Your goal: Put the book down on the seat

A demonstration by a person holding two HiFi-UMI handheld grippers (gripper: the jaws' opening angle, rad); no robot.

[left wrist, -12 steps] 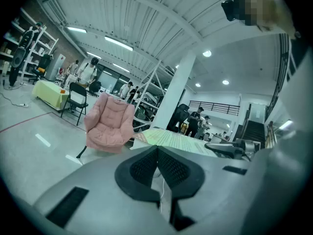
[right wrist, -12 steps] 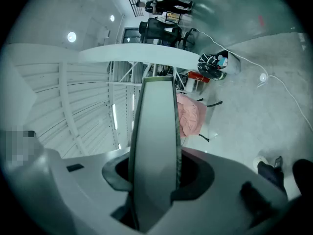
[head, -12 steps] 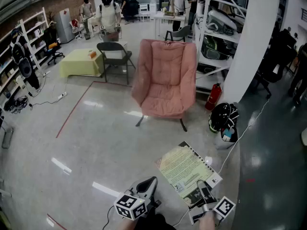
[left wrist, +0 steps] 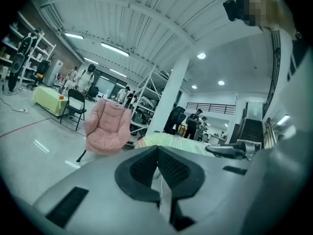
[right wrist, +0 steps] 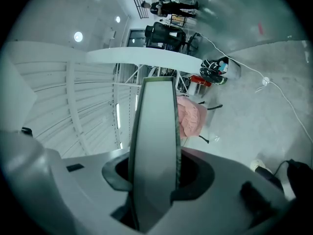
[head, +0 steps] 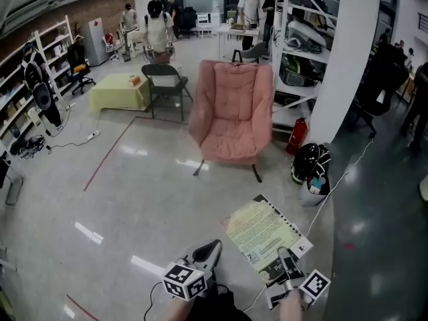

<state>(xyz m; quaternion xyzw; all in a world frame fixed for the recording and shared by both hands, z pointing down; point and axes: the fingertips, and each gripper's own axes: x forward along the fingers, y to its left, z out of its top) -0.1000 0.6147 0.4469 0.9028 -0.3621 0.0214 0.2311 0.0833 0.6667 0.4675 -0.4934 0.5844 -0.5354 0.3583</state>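
The pink armchair (head: pixel 231 116) stands well apart from the book (head: pixel 263 236), which hangs low over the floor, almost flat. The right gripper (head: pixel 286 263) has its jaws part open, clamped on the book's near edge. The left gripper (head: pixel 210 249) has its jaws pressed together, holding nothing. Only the head view shows the book's pale green cover

Bare floor (head: pixel 147 192) lies open up to the pink chair (head: pixel 233 112), with a pillar (head: pixel 348 59), extinguisher (head: pixel 296 136) and bag (head: pixel 309 162) crowding its right and a folding chair (head: pixel 164 79) behind its left.
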